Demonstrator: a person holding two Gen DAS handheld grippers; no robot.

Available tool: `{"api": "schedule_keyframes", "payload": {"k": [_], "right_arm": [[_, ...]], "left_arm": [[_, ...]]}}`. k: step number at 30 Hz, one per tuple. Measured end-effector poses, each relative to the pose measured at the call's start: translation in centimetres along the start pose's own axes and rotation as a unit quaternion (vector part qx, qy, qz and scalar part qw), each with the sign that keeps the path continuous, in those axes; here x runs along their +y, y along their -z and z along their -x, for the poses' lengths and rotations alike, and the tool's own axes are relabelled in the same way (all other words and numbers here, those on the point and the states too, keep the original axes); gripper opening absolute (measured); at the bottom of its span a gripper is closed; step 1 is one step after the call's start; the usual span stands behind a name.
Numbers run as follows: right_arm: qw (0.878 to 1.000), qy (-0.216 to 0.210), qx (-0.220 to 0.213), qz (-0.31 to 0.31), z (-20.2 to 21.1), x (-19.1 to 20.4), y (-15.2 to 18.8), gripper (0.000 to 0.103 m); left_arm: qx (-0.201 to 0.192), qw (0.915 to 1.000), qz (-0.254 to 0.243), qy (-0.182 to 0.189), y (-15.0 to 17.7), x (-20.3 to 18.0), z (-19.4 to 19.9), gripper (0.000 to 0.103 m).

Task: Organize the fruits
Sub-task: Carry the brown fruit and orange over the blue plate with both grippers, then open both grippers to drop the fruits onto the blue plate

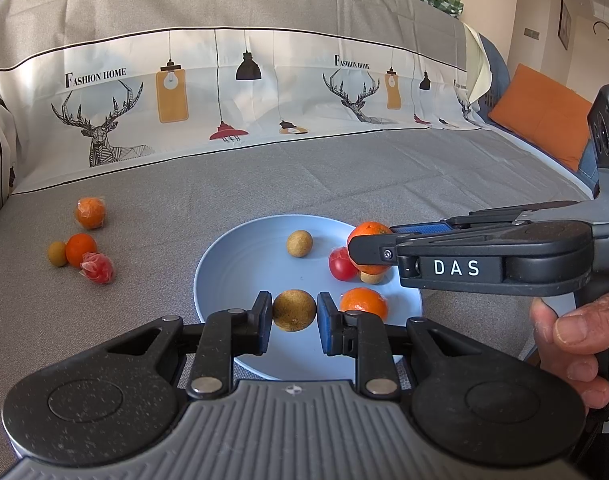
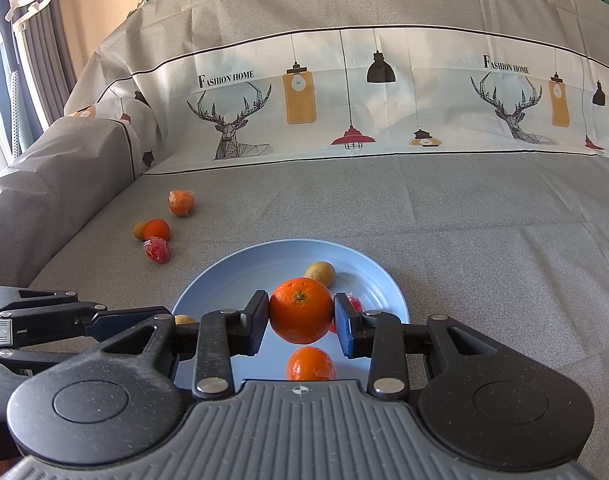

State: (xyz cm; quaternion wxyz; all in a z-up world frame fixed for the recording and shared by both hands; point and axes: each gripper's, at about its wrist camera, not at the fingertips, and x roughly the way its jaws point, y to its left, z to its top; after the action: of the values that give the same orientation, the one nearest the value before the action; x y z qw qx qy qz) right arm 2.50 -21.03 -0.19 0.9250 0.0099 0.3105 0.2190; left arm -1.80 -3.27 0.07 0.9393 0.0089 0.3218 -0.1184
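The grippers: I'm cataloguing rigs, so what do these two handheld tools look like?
Both match. The left gripper has black linkage arms, silver pivot pins, blue-faced pads and a ribbed grey body. The right gripper is the same; seen side-on, its black housing carries white letters DAS. No sleeve shows.

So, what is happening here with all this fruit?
A person is gathering fruit onto a blue plate on a grey-covered sofa. The left hand-held gripper is shut on a brown kiwi over the plate, and the right hand-held gripper is shut on an orange above it. Several fruits already lie in the plate; four more wait on the cover to the left.
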Motion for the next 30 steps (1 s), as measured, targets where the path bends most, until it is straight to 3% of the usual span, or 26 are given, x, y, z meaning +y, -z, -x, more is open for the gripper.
{"api": "schedule_keyframes", "payload": {"k": [23, 25, 26, 30], "right_arm": [[1.000, -0.005, 0.004, 0.000, -0.16, 0.25, 0.05, 0.038], [1.000, -0.005, 0.009, 0.004, -0.32, 0.41, 0.17, 0.042], [1.000, 0.000, 0.007, 0.010, -0.29, 0.60, 0.20, 0.050], [1.000, 0.003, -0.001, 0.002, 0.00, 0.56, 0.01, 0.051]], "left_arm": [[0.001, 1.0000, 0.002, 0.002, 0.03, 0.00, -0.06, 0.027], [0.002, 1.0000, 0.006, 0.000, -0.11, -0.06, -0.06, 0.036], [-0.002, 1.0000, 0.009, -0.002, -0.19, -0.04, 0.06, 0.043], [-0.009, 0.9998, 0.017, -0.005, -0.42, 0.13, 0.46, 0.043]]}}
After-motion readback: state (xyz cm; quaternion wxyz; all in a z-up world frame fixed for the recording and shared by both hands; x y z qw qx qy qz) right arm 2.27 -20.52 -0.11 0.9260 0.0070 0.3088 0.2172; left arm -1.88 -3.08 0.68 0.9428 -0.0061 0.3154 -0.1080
